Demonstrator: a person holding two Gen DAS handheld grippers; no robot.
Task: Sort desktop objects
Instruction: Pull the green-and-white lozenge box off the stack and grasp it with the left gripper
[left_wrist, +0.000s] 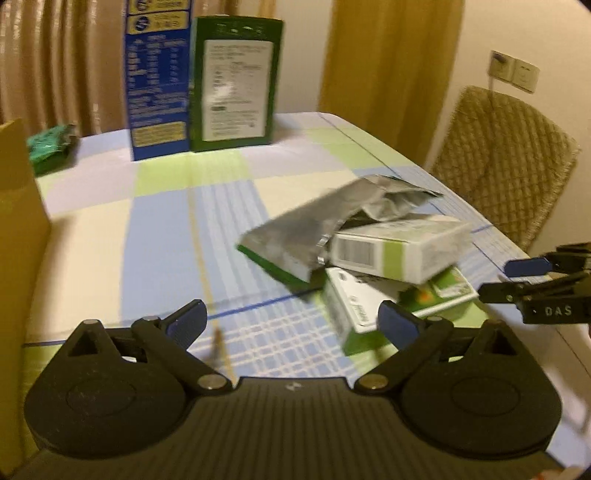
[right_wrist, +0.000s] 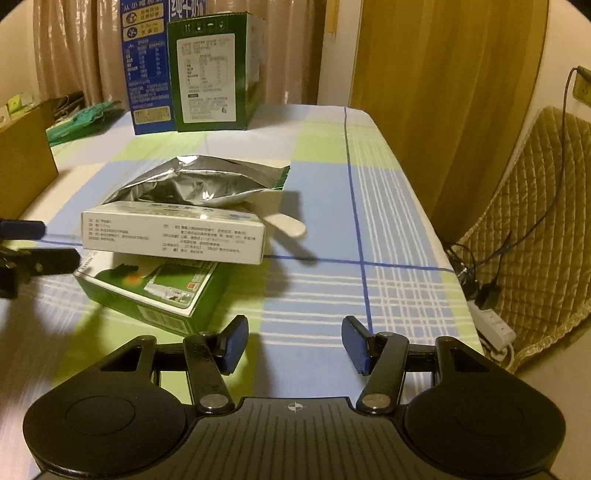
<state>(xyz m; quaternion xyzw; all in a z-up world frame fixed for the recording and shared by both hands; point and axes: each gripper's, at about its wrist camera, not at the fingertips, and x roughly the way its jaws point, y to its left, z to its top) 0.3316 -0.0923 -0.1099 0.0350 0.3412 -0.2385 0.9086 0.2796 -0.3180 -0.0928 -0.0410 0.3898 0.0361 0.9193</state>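
Observation:
A white box (left_wrist: 399, 249) (right_wrist: 173, 230) lies on top of a green box (left_wrist: 391, 299) (right_wrist: 155, 291) on the checked tablecloth (left_wrist: 155, 229) (right_wrist: 332, 229). A torn silver foil bag (left_wrist: 325, 218) (right_wrist: 207, 181) lies behind them. A white spoon-like piece (right_wrist: 288, 224) sticks out beside the white box. My left gripper (left_wrist: 291, 325) is open and empty, just left of the boxes; it also shows in the right wrist view (right_wrist: 48, 243). My right gripper (right_wrist: 293, 341) is open and empty, right of the boxes; it shows at the right edge of the left wrist view (left_wrist: 506, 277).
A tall blue carton (left_wrist: 159, 81) (right_wrist: 147, 74) and a green carton (left_wrist: 236, 85) (right_wrist: 212, 74) stand at the table's far end. A green packet (left_wrist: 50, 147) (right_wrist: 85, 118) lies far left. A cardboard box (left_wrist: 18, 258) (right_wrist: 22, 158) stands left. A padded chair (left_wrist: 506, 158) (right_wrist: 535, 229) and a power strip (right_wrist: 491, 326) are right.

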